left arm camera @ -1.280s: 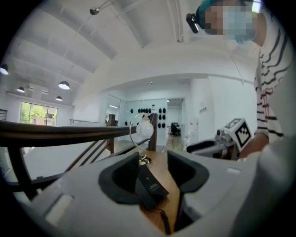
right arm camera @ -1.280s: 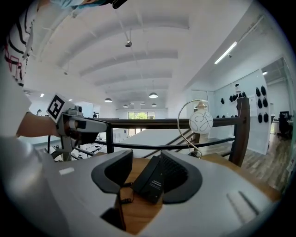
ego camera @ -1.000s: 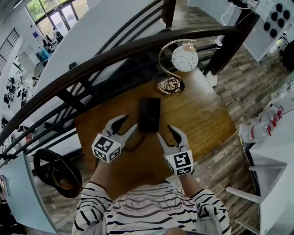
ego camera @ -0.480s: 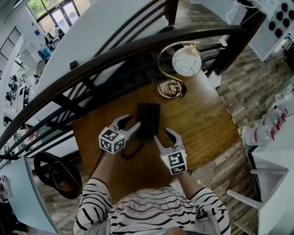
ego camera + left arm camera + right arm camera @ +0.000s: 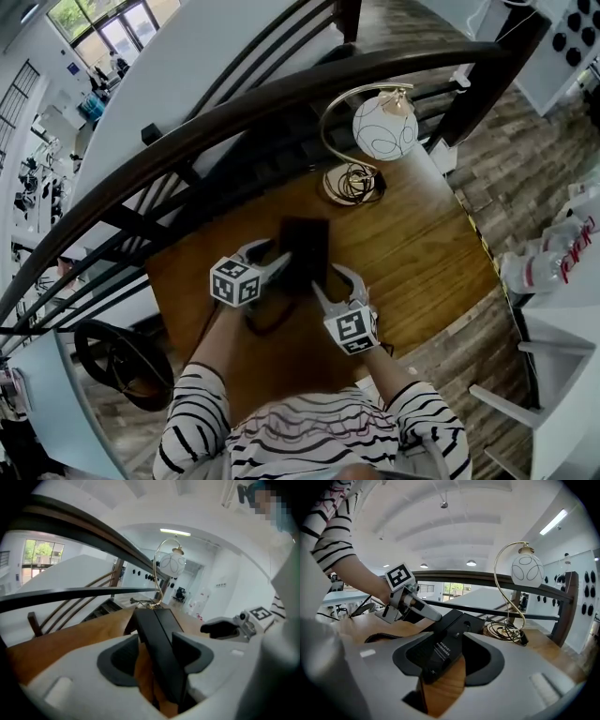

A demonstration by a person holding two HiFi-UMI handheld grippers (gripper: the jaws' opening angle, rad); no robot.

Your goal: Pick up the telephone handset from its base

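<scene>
Your left gripper (image 5: pixel 272 255), jaws just opening wide, straddles what seems the handset (image 5: pixel 157 653) (right gripper (image 5: pixel 330 279) gapes at its near end); clamp low and the base (image 5: pixel 167 618) may lift.

Bright, even daylight — strong fisheye bending at edges, near foreground softly blurred

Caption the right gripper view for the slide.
Right gripper, jaws open, straddles the near end of the black telephone on the wooden table; globe lamp behind at right.
</scene>
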